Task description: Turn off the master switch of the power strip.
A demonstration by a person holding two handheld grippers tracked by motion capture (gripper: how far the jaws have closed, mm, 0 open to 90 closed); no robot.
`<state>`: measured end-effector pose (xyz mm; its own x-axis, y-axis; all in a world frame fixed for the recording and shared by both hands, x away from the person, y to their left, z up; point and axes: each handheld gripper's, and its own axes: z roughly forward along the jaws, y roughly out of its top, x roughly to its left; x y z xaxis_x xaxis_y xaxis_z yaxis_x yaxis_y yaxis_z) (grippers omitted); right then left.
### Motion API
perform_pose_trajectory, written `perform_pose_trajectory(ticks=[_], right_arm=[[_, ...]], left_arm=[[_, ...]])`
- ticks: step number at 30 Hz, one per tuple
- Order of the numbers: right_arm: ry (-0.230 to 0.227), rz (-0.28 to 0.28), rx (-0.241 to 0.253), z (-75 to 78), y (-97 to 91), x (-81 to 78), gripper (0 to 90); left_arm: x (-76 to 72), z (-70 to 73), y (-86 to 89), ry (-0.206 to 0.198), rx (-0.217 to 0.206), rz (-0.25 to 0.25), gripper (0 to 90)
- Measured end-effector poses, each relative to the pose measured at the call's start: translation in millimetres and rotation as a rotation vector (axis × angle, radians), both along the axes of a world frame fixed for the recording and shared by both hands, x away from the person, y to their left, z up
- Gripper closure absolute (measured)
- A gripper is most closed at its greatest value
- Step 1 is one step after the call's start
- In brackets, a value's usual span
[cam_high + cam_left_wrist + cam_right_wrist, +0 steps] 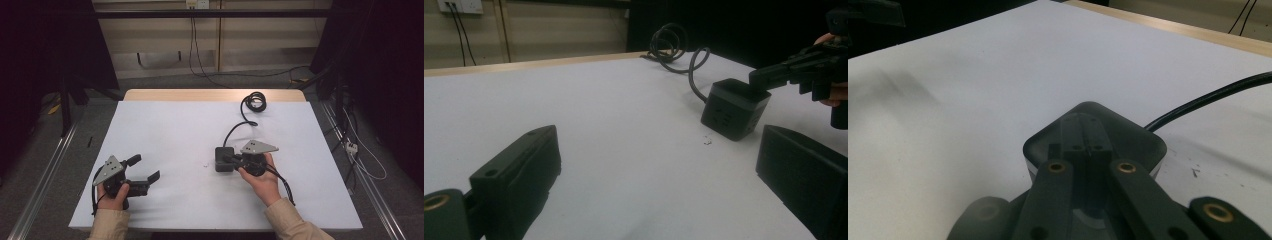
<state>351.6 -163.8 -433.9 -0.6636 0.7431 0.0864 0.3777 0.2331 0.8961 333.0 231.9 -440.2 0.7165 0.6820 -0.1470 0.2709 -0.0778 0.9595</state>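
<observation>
So it's a dark grey cube-shaped power block point(224, 159), rounded corners, sitting flat on the white table point(165, 135), a bit right of the middle and toward the near side. One side face has socket slots, as the left gripper view shows point(735, 111). A black cable point(235, 127) comes off its far side, curves away toward the far edge and ends in a loose coil point(253, 101) near the wooden strip there. A tiny white speck point(205, 163) lies just left of the block.
</observation>
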Motion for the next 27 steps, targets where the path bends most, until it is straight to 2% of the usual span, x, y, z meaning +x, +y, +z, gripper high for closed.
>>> perform_pose_trajectory(ticks=[14, 17, 27], right_arm=[[0.008, -0.006, 0.001, 0.1, 0.5, 0.0, 90.0], [-0.007, -0.009, -0.034, 0.9, 3.3, -1.3, 90.0], [-0.007, -0.005, -0.013, -0.7, 1.6, -1.0, 90.0]], left_arm=[[-0.5, -0.3, -1.2, 0.001, 0.009, -0.005, 4.0], [-0.4, -0.4, -1.0, 0.001, 0.008, -0.004, 3.9], [-0.6, -0.3, -1.0, 0.001, 0.007, -0.002, 4.0]])
